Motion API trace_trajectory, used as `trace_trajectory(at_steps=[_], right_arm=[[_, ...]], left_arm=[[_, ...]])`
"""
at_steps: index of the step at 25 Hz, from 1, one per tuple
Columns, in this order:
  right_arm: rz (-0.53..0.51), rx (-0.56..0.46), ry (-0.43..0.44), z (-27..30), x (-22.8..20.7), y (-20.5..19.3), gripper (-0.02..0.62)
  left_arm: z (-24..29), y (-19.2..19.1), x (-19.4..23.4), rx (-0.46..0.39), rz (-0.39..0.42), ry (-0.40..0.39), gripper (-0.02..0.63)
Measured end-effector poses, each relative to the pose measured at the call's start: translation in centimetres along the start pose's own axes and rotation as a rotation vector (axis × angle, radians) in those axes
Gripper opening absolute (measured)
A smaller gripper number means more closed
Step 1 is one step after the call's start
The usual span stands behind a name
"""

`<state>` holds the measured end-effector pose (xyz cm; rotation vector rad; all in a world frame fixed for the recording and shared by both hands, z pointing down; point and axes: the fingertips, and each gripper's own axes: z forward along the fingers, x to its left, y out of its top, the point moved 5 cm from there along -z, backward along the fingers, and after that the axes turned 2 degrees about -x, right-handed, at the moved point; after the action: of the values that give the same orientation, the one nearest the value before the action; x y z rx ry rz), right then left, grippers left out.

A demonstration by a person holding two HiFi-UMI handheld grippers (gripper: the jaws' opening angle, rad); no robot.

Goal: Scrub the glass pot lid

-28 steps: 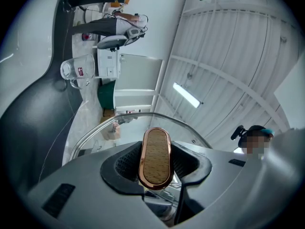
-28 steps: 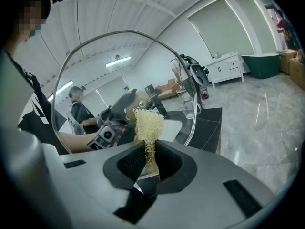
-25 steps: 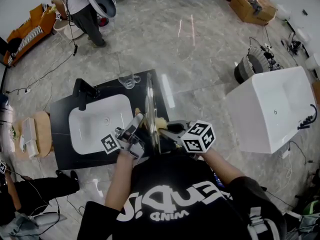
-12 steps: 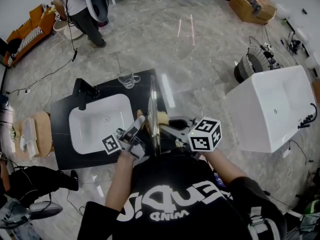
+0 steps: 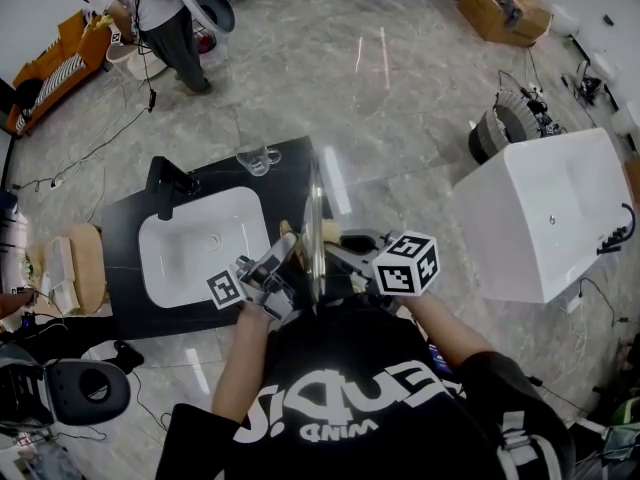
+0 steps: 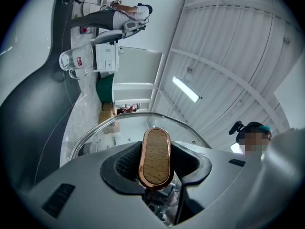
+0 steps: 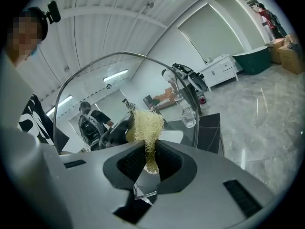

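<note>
Glass pot lid (image 5: 316,208) held upright and edge-on in the head view, over the counter edge just right of the sink (image 5: 195,243). The lid's wooden handle (image 6: 155,156), on the face turned toward the sink, was clamped between the jaws of the left gripper (image 6: 155,165). On the face turned away from the sink, a pale fibrous scrubber (image 7: 147,128) was pinched between the narrowly set jaws of the right gripper (image 7: 150,159), its free end lying at the glass. A glass mug (image 5: 258,158) was seen on the counter beyond the sink's far right corner.
</note>
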<state>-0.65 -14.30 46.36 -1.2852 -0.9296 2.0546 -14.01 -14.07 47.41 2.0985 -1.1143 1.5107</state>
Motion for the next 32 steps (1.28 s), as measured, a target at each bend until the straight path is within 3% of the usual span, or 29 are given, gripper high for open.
trace_trajectory(at_steps=[15,25,29,32], right_arm=[[0.034,0.008,-0.021,-0.2,-1.1,-0.7,0.046],[0.103,-0.07,-0.163,-4.6,-5.2,-0.7,0.046],[0.13,-0.104,-0.214,-6.5,-6.5,-0.7,0.046],[0.135,-0.119,-0.239,-7.4,-7.2,-0.7,0.046]], left_arm=[[-0.1,0.6,-0.5,-0.016,0.008,-0.005,0.178],[-2.9,2.7,-0.6,-0.068,0.049,0.043,0.178],[-3.8,3.3,-0.6,-0.091,0.091,0.096,0.178],[-3.9,3.5,-0.2,-0.062,0.147,0.174,0.178]])
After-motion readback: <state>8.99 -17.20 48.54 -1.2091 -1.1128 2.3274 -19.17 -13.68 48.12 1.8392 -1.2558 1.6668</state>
